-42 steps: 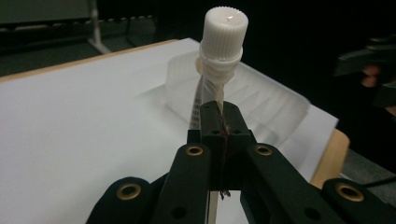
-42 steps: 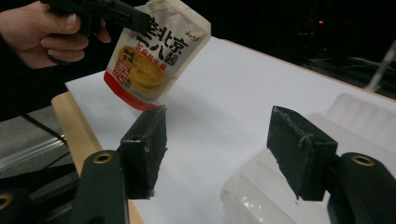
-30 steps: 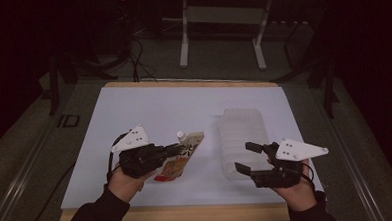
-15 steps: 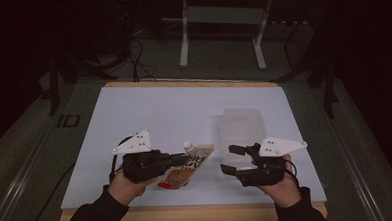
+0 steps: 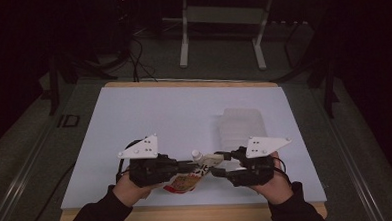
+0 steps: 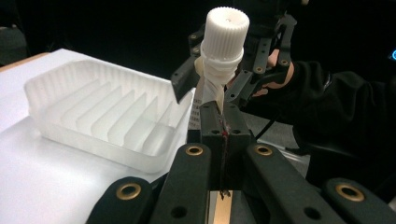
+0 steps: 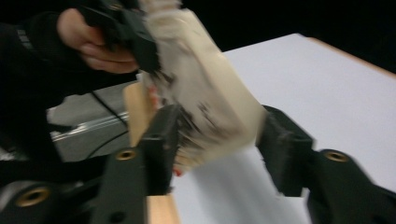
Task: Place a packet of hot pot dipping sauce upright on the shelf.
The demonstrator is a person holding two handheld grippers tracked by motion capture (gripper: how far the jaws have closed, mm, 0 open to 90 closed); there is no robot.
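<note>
**Handing the pouch across, second grip closing in**

The soft cream spouted pouch with red print and a white ribbed screw cap (image 5: 194,171) sits low in the centre of the high view, lifted off the pale blue-white table mat (image 5: 149,117). My left gripper (image 6: 219,128) is clamped tight on its flat edge just under the cap (image 6: 227,29). My right gripper (image 7: 217,140) comes in from the right of the high view; its jaws have just been closing with the pouch body between them. One jaw looks to touch it, but the blur leaves me unable to tell whether both pads press.

I judge this the two-handed grab, perhaps ahead of unscrewing. Next I need the right jaws firmly seated. The ribbed translucent plastic tray (image 5: 242,128) waits right of centre, just beyond.
</note>
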